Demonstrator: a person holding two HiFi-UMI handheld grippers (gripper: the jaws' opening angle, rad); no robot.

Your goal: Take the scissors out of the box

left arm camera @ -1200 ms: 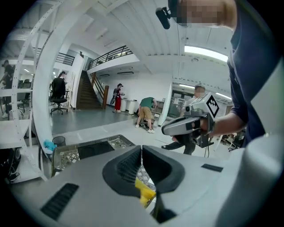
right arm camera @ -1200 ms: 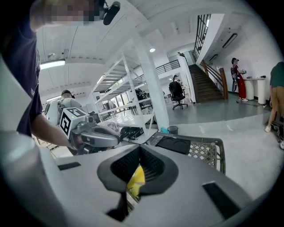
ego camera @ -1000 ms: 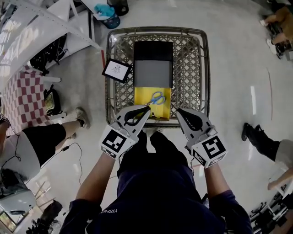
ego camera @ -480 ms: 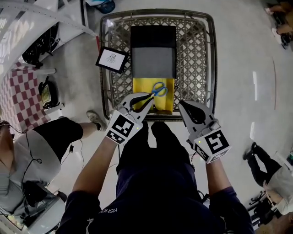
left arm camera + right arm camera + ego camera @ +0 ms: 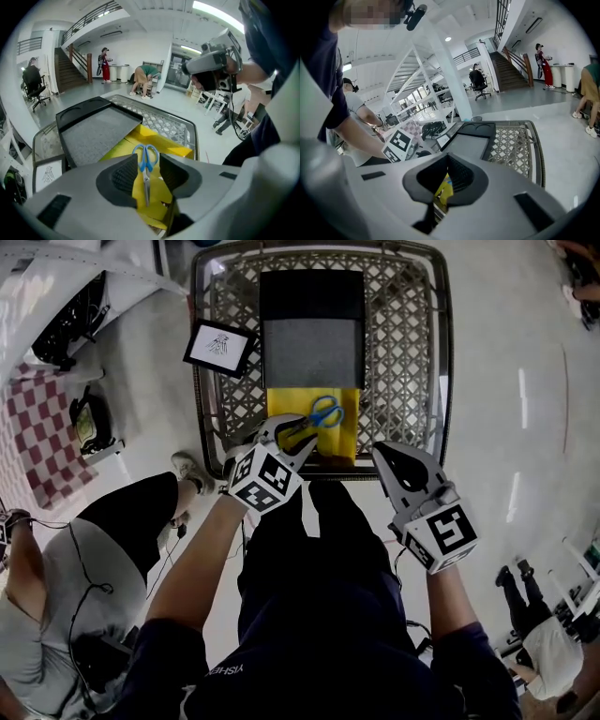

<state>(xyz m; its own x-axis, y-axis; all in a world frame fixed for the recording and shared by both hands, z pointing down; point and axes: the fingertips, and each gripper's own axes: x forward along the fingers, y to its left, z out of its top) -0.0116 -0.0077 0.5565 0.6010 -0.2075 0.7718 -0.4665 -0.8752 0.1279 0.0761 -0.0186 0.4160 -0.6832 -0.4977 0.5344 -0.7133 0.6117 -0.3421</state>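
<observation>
Right, scissors point(image 5: 324, 412) lie flat on the yellow floor of the box point(image 5: 281, 407), blades toward the left tool point(image 5: 146, 161), blue handles on the far side. They sit straight ahead of its tips. In the left gripper view they line up in the gap between the two pads, but neither pad touches them.

Left tool: jaws spread and have just been opening. Scissors are framed between them, not pinched. My read is the jaws were widened to straddle the blades or pivot. The nose tips down into the box, which suits something lying flat: it has to be taken from above.

Box lid point(image 5: 312, 348), black with a grey foam face, is folded back beyond the scissors, on the far side from both tools. That leaves the near end of the box free, likely why the approach comes from this side.

Box sits in a wire cart point(image 5: 417, 362). Its walls flank the left tool on both sides and its near rim lies below the tool, so going in over that rim looks like the easy line.

Right tool point(image 5: 447, 158): tips pressed together, nothing between them. It hangs beside the left tool, off to the box's side and apart from it. The right gripper view shows only a slice of yellow through the loop behind its pads. Looks parked out of the way, spare for steadying the box if the scissors drag.

Risk: a thin, flat item could skid on the yellow liner if the pads close too high.
</observation>
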